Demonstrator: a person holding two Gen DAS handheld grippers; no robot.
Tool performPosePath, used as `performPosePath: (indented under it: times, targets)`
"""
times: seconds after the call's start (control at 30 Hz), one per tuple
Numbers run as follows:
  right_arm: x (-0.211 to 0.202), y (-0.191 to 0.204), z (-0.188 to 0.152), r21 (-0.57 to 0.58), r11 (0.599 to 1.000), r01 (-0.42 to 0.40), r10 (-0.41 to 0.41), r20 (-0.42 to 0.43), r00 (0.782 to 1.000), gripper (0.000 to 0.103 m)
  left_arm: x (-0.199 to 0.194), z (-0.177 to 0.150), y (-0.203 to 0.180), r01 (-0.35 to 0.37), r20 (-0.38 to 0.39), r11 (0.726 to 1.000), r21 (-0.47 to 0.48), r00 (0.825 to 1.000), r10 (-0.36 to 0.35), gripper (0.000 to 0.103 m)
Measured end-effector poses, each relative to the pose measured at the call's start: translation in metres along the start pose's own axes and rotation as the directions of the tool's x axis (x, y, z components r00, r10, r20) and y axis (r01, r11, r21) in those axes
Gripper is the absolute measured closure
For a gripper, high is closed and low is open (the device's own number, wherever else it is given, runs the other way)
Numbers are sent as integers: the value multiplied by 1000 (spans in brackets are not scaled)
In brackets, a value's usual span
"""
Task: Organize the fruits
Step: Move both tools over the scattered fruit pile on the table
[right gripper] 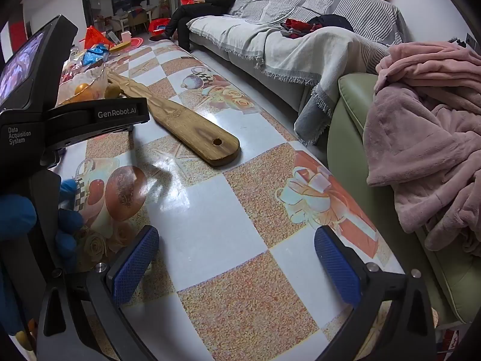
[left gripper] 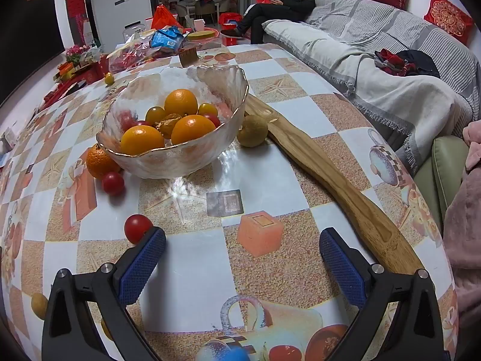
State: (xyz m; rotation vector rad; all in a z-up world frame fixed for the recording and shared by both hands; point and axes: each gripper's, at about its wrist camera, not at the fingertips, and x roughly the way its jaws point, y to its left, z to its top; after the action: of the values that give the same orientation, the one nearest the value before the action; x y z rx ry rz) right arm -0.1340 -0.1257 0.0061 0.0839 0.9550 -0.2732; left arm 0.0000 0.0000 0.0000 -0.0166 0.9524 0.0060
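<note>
A glass bowl (left gripper: 222, 90) holds oranges and small red and yellow tomatoes. Loose on the table: an orange (left gripper: 97, 162) and a red tomato (left gripper: 113, 183) left of the bowl, a red tomato (left gripper: 136, 227) just beyond my left gripper's left finger, a brownish-green fruit (left gripper: 252, 135) right of the bowl, a yellow tomato (left gripper: 108, 78) far back. My left gripper (left gripper: 242, 242) is open and empty over the table. My right gripper (right gripper: 236, 242) is open and empty; the bowl (right gripper: 93, 79) shows far left behind the left gripper's body.
A long wooden board (left gripper: 315, 162) lies right of the bowl, also in the right wrist view (right gripper: 192, 129). Snack bags and red boxes (left gripper: 144, 45) crowd the table's far end. A sofa (left gripper: 375, 45) with a seated person and a green armchair (right gripper: 354, 126) flank the right.
</note>
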Motion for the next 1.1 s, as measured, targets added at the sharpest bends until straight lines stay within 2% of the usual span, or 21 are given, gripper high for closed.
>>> performPosePath:
  times: [0.07, 0.13, 0.2, 0.23, 0.4, 0.5, 0.57, 0.7, 0.77, 0.83, 0.9, 0.97, 1.1]
  targets:
    - [0, 0, 0, 3, 1000, -4, 4, -2, 1000, 0, 0, 0, 1, 9, -3, 1000, 1, 1000, -9, 0]
    - [0, 0, 0, 2, 1000, -4, 4, -1, 1000, 0, 0, 2, 0, 11, -40, 999, 32, 999, -10, 0]
    - [0, 0, 0, 3, 1000, -5, 5, -3, 1000, 0, -6, 6, 4, 44, -83, 998, 42, 996, -40, 0]
    - [0, 0, 1, -7, 1000, -6, 6, -14, 1000, 0, -16, 9, 12, 61, -81, 997, 41, 995, -57, 0]
    - [1, 6, 14, -94, 995, -27, 13, -143, 990, 0, -73, 14, 55, 77, 27, 996, 39, 997, -78, 1]
    - [-9, 13, 14, -141, 987, -78, 56, -152, 987, 0, -98, 8, 96, 64, 37, 998, 16, 997, -64, 0]
    - [-19, 24, 15, -146, 979, -144, 119, -165, 979, 0, -108, -3, 130, 51, -9, 999, -8, 999, -51, 1]
    - [-34, 48, 20, -120, 953, -277, 248, -214, 945, 0, -114, -23, 172, -44, -91, 999, -7, 995, 43, 1]
    - [-39, 63, 22, -120, 941, -317, 284, -230, 931, 0, -116, -36, 191, -89, -122, 996, -15, 989, 86, 1]
    - [-42, 79, 30, -137, 930, -340, 298, -260, 918, 0, -111, -48, 208, -114, -183, 993, -20, 977, 108, 1]
    - [-45, 96, 31, -165, 923, -348, 293, -285, 913, 0, -110, -56, 220, -102, -215, 994, -26, 972, 94, 1]
    - [-48, 109, 33, -177, 918, -355, 290, -310, 905, 0, -110, -60, 226, -107, -221, 994, -32, 970, 97, 1]
    - [-47, 122, 35, -191, 929, -318, 241, -341, 909, 0, -113, -62, 231, -121, -237, 992, -22, 965, 112, 1]
